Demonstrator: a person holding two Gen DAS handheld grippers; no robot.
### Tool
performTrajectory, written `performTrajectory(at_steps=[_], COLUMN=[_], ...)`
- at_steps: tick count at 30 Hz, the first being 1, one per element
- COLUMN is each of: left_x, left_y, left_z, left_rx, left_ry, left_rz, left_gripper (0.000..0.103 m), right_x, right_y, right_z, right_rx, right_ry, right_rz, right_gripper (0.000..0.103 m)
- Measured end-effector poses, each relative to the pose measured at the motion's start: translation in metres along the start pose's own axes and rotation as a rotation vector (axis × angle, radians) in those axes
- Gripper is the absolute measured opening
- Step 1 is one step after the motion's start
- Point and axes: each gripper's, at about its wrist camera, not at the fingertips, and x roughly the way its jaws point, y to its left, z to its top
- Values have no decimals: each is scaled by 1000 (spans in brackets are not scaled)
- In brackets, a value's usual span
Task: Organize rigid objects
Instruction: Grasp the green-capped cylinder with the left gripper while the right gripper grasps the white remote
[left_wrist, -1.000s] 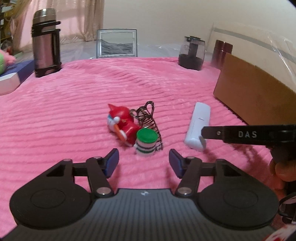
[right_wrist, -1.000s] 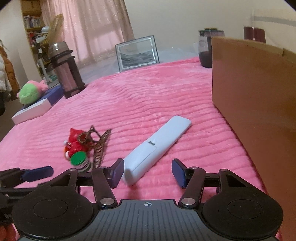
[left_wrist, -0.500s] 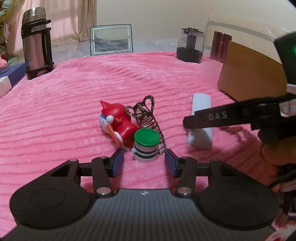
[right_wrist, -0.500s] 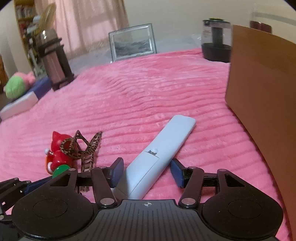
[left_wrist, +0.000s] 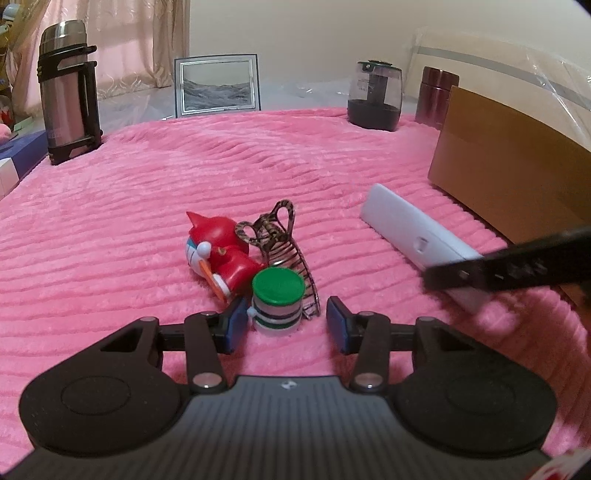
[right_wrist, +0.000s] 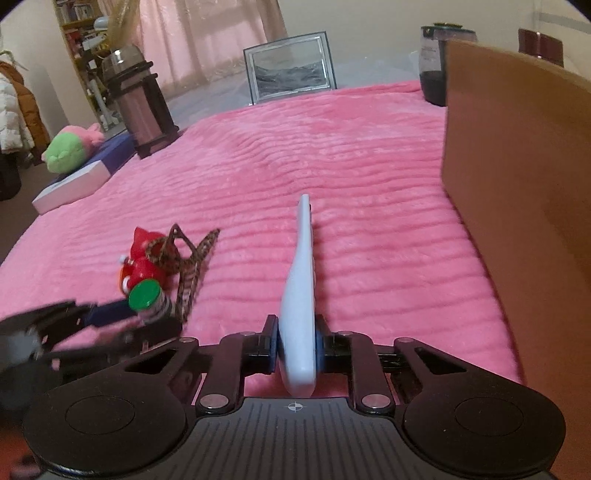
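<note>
My right gripper (right_wrist: 295, 349) is shut on the near end of a white remote (right_wrist: 301, 288), which stands on edge and is lifted off the pink blanket; it also shows in the left wrist view (left_wrist: 413, 236). My left gripper (left_wrist: 282, 325) is open around a small green-capped striped bottle (left_wrist: 277, 301); the left pad is close to it, the right pad apart. A red toy figure (left_wrist: 221, 254) and a brown patterned hair claw (left_wrist: 280, 240) lie just behind the bottle.
A brown cardboard box (right_wrist: 517, 184) stands at the right. At the back are a steel thermos (left_wrist: 68, 88), a picture frame (left_wrist: 218, 86), a dark glass jar (left_wrist: 376, 96) and a maroon canister (left_wrist: 436, 96). A green plush (right_wrist: 70, 149) lies far left.
My right gripper closed on the remote and raised it onto its edge. My left gripper moved forward until its open fingers came around the green-capped bottle.
</note>
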Motion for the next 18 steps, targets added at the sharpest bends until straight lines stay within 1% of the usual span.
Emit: performTrajectory(at_steps=[4, 6, 7, 8, 12, 18], left_x=[6, 8, 8, 8, 1, -34], left_y=[-3, -4, -4, -4, -5, -11], left_z=[3, 4, 4, 4, 2, -15], left_rx=[2, 4, 4, 4, -11, -58], left_ry=[-6, -8, -9, -7, 4, 19], left_rz=[17, 29, 35, 47, 50, 6], left_gripper=[39, 36, 31, 28, 28, 28], right_x=[-16, -22, -24, -26, -35, -61], right_y=[-3, -2, -1, 0, 4, 9], right_z=[-11, -17, -20, -22, -32, -42], right_rx=[-26, -44, -53, -60, -87, -106], right_ry=[-6, -9, -10, -11, -17, -23], right_rz=[-1, -3, -6, -8, -9, 23], right_gripper=[15, 15, 15, 15, 15, 15])
